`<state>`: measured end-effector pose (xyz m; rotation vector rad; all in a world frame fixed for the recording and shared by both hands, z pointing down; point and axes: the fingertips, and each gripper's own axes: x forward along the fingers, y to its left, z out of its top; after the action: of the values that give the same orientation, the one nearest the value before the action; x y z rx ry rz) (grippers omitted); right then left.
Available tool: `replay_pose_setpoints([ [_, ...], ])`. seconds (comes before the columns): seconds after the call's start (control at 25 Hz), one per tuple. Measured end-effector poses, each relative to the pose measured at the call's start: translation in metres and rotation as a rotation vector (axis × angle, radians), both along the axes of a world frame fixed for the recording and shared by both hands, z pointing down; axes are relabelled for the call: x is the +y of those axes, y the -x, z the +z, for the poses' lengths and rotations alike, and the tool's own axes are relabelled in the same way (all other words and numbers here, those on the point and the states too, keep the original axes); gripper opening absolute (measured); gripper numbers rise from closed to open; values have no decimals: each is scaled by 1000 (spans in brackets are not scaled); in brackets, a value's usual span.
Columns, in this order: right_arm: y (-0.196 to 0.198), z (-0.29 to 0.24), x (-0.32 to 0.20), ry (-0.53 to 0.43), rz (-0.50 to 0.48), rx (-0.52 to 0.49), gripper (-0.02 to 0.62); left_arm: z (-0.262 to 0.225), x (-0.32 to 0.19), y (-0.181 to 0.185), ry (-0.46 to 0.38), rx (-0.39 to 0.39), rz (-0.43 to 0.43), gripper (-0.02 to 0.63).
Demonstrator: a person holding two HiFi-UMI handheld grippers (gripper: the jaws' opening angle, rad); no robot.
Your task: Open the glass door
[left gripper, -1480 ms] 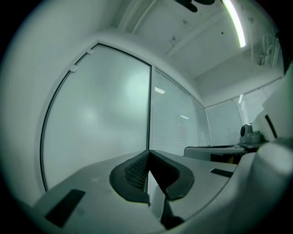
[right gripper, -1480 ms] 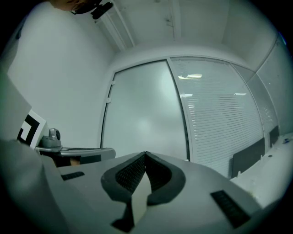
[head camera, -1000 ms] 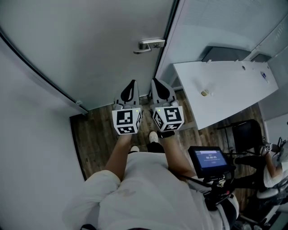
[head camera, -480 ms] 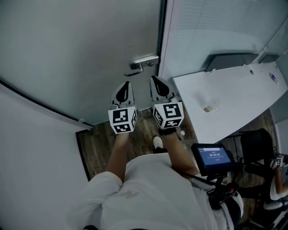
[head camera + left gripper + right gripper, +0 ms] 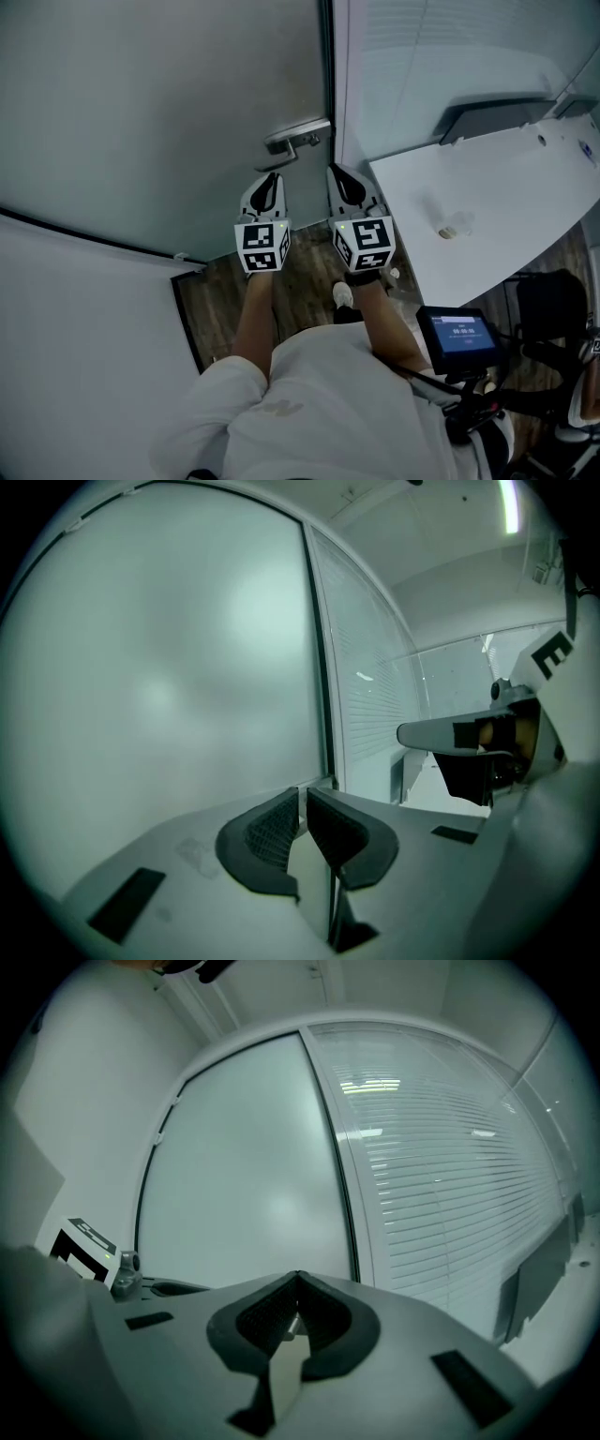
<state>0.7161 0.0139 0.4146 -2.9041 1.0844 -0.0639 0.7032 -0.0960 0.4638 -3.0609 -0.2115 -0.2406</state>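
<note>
Faces the frosted glass door (image 5: 169, 103), shut against its frame, white desk (image 5: 506, 178) to the right. Holds left tool (image 5: 270, 180) and right tool (image 5: 343, 178) side by side, jaws closed on nothing, near the lever handle (image 5: 298, 136), probably to press it down.

A white table (image 5: 525, 178) stands at the right with a small pale object (image 5: 455, 228) on it. Near its closer edge a lit screen (image 5: 459, 335) shows over dark wood floor (image 5: 217, 305).
</note>
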Motion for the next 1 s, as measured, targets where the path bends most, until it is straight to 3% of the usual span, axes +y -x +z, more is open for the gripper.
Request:
replay_pose_setpoints([
  [0.12, 4, 3, 2, 10, -6, -6, 3, 6, -4, 1, -44, -22, 3, 12],
  [0.28, 11, 3, -8, 13, -39, -3, 3, 12, -18, 1, -96, -64, 17, 74],
  [0.6, 15, 4, -14, 20, -56, -1, 3, 48, -19, -12, -306, -232, 162, 167],
  [1.0, 6, 2, -3, 5, -18, -8, 3, 76, -18, -29, -722, -421, 368, 176],
])
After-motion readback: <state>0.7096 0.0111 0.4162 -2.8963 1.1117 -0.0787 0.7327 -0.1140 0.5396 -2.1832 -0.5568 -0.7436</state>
